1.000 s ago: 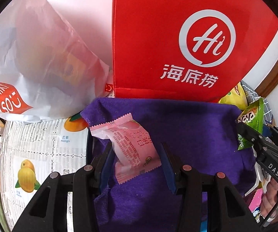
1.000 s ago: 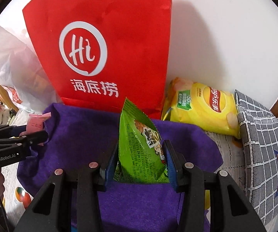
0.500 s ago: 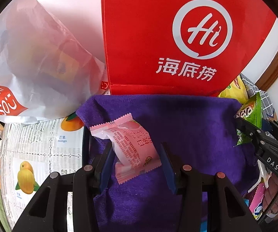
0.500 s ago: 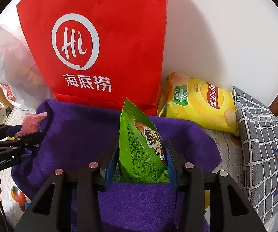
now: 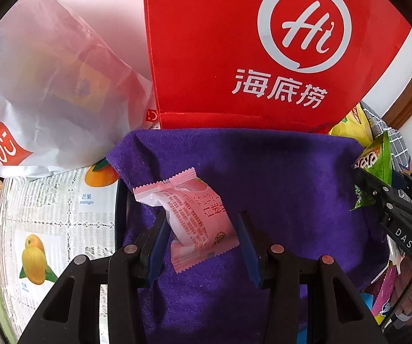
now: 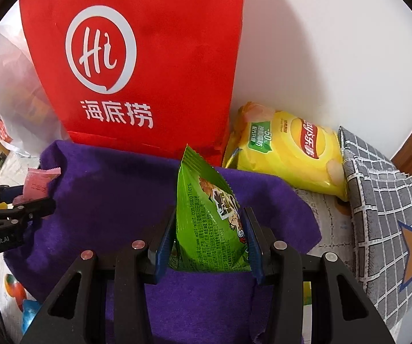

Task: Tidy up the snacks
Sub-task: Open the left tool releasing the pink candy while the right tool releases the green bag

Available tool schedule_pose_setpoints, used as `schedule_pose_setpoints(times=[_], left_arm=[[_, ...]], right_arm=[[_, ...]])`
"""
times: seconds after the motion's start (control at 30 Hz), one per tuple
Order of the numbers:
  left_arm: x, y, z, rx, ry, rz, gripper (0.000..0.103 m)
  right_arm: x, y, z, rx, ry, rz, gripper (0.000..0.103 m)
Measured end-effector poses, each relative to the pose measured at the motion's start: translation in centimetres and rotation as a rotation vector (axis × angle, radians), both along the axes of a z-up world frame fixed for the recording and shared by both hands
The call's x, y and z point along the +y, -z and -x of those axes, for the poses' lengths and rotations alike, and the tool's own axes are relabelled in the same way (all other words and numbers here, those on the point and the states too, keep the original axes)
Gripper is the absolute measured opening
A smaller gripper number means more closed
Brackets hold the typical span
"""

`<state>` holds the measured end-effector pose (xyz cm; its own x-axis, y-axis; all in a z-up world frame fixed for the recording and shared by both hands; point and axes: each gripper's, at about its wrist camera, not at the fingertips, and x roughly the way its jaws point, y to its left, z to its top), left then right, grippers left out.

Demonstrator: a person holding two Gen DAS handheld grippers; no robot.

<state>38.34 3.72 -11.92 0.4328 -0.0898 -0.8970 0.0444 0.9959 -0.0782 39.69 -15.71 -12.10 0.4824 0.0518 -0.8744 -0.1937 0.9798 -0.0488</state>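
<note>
1. Left wrist view: a red paper bag (image 5: 234, 51) stands against the wall, printed with a white ring, the letters "Hi" and three Chinese characters below.
2. Beside it slumps a white plastic bag (image 5: 48, 86) with a red patch reading "SOU"; dim boxes show through it.
3. The table mat (image 5: 54, 223) shows mangoes and the small word "mango".
4. The left gripper (image 5: 203, 240) is clamped on a pink snack packet (image 5: 191, 215) printed with Chinese characters, held above a purple cloth (image 5: 277, 177).
5. Right wrist view: the right gripper (image 6: 210, 243) is clamped on a green snack packet (image 6: 206, 218), upright between its fingers; "want-want.com/suppliers" runs along it.
6. Behind the cloth, just right of the red bag, lies a yellow crisp bag (image 6: 286, 152) with a red Lay's-style badge and a green "-50%" label.
7. A grey checked fabric piece (image 6: 383, 209) with an orange star sits at the right.
8. The other gripper, seen from each camera, bears "GenRobot.AI" and "DAS".
</note>
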Motion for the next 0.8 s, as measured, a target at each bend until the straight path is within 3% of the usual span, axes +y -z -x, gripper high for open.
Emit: schedule_pose_setpoints(times=[0.6, 0.8], left_arm=[[-1.2, 0.9, -0.6, 0.040, 0.007, 0.000, 0.046], [-1.5, 0.5, -0.5, 0.022, 0.014, 0.010, 0.057]], right_arm=[[-0.4, 1.0, -0.8, 0.047, 0.000, 0.008, 0.046], [-0.3, -0.3, -0.5, 0.015, -0.013, -0.009, 0.067]])
